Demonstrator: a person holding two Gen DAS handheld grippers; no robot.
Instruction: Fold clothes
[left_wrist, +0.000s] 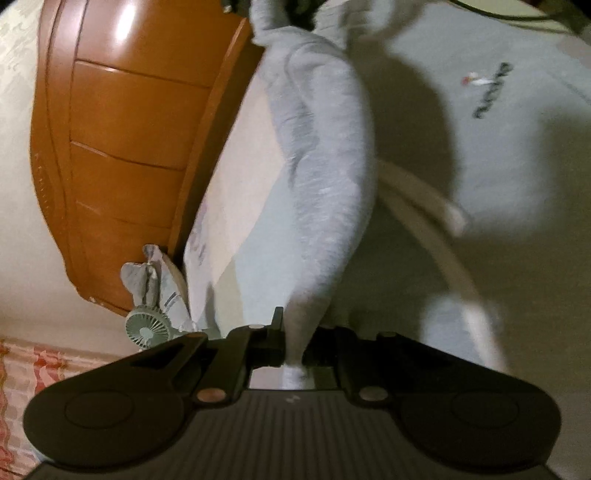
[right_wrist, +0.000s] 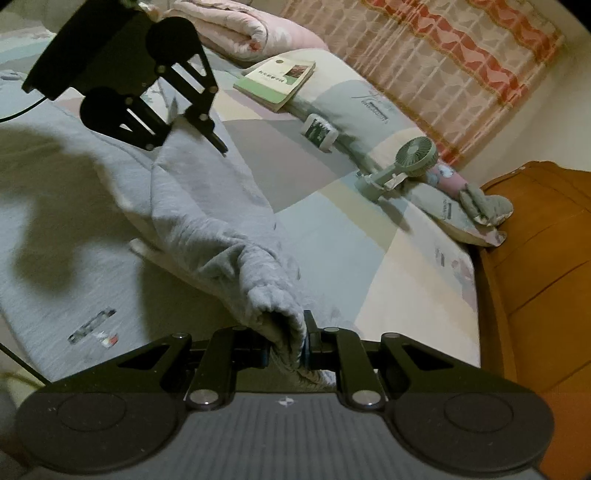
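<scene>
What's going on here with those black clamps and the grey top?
A person is folding a grey sweatshirt spread on a bed, using a two-finger clamp in each hand. The left gripper and right gripper are each shut on an end of one sleeve, holding it lifted above the shirt's body. A book and fan lie nearby.

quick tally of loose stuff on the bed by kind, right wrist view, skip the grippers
Grey sweatshirt: 1
Book: 1
Handheld fan: 1
Small white device: 1
Pillow: 1
Folded pink quilt: 1
Total: 6
</scene>
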